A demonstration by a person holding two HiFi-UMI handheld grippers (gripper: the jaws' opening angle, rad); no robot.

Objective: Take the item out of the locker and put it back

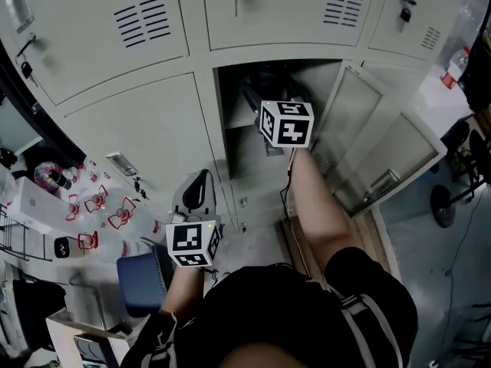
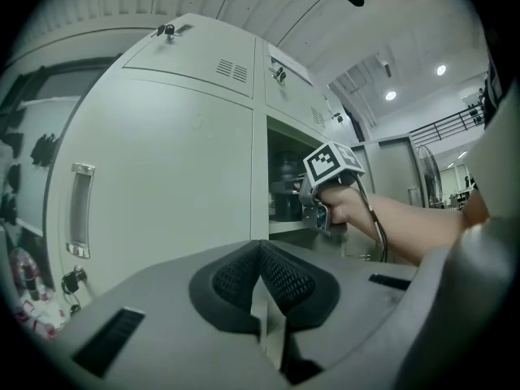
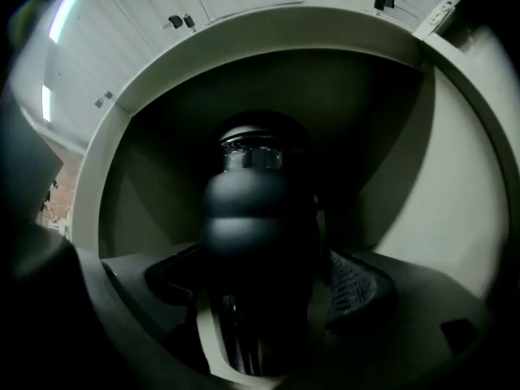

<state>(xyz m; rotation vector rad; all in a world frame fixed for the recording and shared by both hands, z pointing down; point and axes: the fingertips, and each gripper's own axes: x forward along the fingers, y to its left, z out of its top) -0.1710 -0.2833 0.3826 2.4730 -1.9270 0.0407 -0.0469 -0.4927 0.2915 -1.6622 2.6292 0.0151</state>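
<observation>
A dark bottle (image 3: 256,210) with a rounded shoulder stands on the shelf inside the open locker compartment (image 1: 230,129). My right gripper (image 3: 264,283) reaches level into that compartment, and the bottle sits between its wide-spread fingers. The mesh pad (image 3: 361,287) on the right shows beside the bottle, not pressed on it. In the head view only its marker cube (image 1: 286,123) and the arm show; the jaws are hidden in the locker. My left gripper (image 1: 196,179) hangs lower left in front of a closed door, shut with nothing in it, its pads (image 2: 280,279) meeting.
The compartment's door (image 1: 349,121) stands swung open to the right. Closed locker doors with a handle (image 2: 80,210) fill the left. A table with small red items (image 1: 96,205) and a blue seat (image 1: 138,282) stand at lower left, a stand (image 1: 453,198) at far right.
</observation>
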